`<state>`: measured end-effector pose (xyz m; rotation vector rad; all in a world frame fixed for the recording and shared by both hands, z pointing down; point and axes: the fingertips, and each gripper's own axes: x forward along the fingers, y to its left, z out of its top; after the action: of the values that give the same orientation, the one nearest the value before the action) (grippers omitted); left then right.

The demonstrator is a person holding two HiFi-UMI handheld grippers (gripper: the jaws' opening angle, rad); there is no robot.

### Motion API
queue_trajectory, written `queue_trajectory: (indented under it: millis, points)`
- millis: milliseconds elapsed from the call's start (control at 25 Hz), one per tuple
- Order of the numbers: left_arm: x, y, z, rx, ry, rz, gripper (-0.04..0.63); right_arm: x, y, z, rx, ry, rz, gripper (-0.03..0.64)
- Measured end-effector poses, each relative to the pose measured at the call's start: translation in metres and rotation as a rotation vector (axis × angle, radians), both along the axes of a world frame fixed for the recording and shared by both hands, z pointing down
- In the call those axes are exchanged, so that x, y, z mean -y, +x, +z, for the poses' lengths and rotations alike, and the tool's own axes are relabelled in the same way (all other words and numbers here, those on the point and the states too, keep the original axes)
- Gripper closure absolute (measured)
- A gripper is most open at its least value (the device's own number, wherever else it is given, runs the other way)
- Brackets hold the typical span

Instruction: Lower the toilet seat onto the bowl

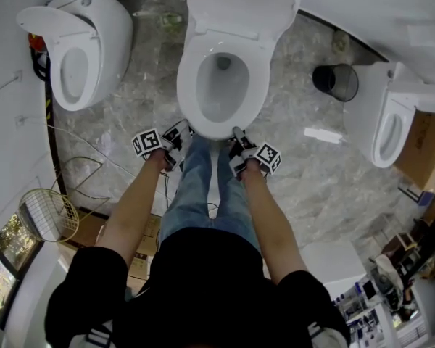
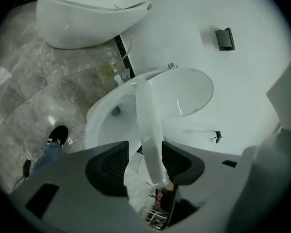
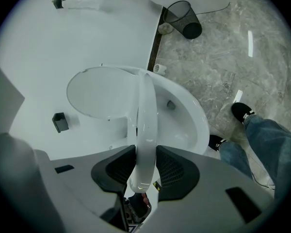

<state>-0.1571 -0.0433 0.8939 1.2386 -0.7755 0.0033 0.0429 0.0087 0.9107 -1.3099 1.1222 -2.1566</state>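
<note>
Right gripper (image 3: 145,169) clamps seat (image 3: 146,123) at bowl's (image 3: 196,118) 6 o'clock; left gripper (image 2: 146,161) straddles it loosely. I judge seat partway down, not landed.

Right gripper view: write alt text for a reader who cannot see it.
The tool grips the raised white toilet seat above the bowl. The lid is up at left; a black bin stands on the floor.

Toilet lid (image 1: 243,2) cut off at head view's top; clutter (image 1: 377,296) bottom right too small to ID.
</note>
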Motion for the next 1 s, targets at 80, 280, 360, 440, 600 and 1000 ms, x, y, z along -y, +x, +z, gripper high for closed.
queue_trajectory:
  millis: [80,280,360,440,600,1000]
  points:
    - [0.0,0.009,0.005,-0.03,-0.013,0.006,0.383,-0.004,-0.001,0.004,0.002,-0.011,-0.005,0.468]
    - [0.002,0.017,0.017,-0.004,-0.034,0.029,0.464,-0.007,-0.003,0.014,-0.003,-0.038,-0.014,0.466]
    - [-0.003,0.016,0.024,0.018,-0.059,0.041,0.465,-0.01,-0.005,0.019,-0.011,-0.042,-0.023,0.465]
    - [-0.006,0.015,0.033,0.037,-0.072,0.057,0.465,-0.012,-0.005,0.027,-0.024,-0.05,-0.035,0.463]
    - [-0.017,0.013,0.048,0.064,-0.106,0.079,0.463,-0.024,-0.008,0.043,-0.039,-0.084,-0.054,0.457]
    - [-0.027,0.009,0.094,0.142,-0.163,0.116,0.457,-0.033,-0.011,0.086,-0.099,-0.129,-0.1,0.451]
